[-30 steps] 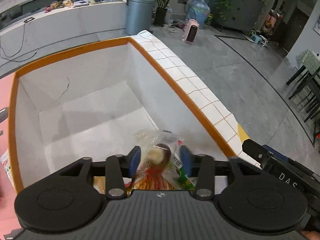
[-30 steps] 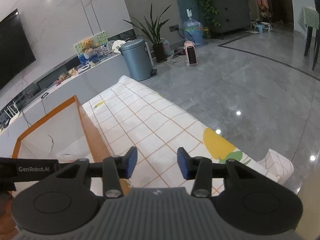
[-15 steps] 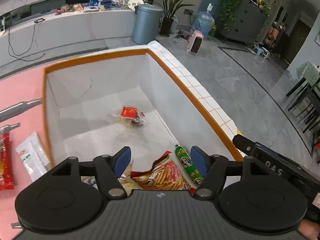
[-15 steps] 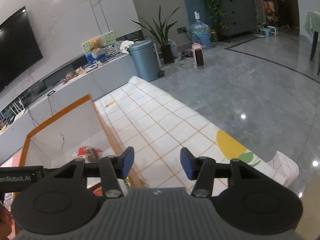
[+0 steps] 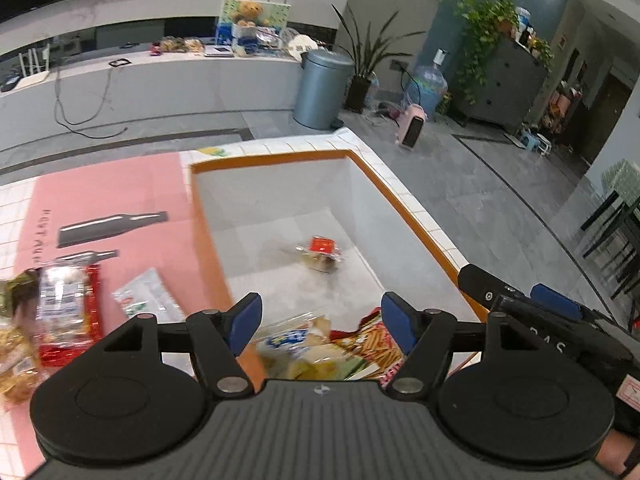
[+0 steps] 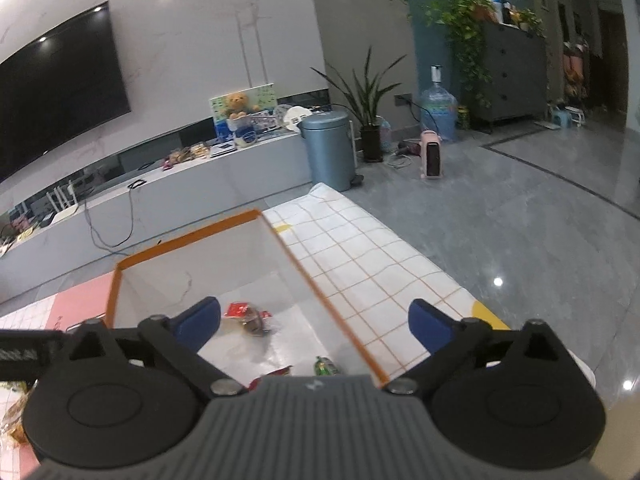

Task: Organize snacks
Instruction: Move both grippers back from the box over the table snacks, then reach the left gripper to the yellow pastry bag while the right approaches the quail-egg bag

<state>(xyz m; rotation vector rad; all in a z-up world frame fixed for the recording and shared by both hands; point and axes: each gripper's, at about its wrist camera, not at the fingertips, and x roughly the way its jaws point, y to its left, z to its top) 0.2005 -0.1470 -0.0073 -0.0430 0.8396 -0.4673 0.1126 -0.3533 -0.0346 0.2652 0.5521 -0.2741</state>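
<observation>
While both grippers tilt down over the orange-rimmed box (image 5: 404,200), the left gripper (image 5: 322,322) stands wide with nothing between its pads, and the right gripper (image 6: 314,318) is opening, empty too. One small red-topped snack (image 5: 322,254) lies alone mid-floor; at six o'clock sit a pale packet (image 5: 292,340) and a stick-snack bag (image 5: 376,344). Three packets (image 5: 68,308) lie on the pink mat (image 5: 120,188) at nine o'clock. The box's far half is bare.

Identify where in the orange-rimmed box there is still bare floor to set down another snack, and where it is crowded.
Free: the box floor between its far wall and the red-labelled packet. Crowded: the near end, where the snack bags pile up.
</observation>
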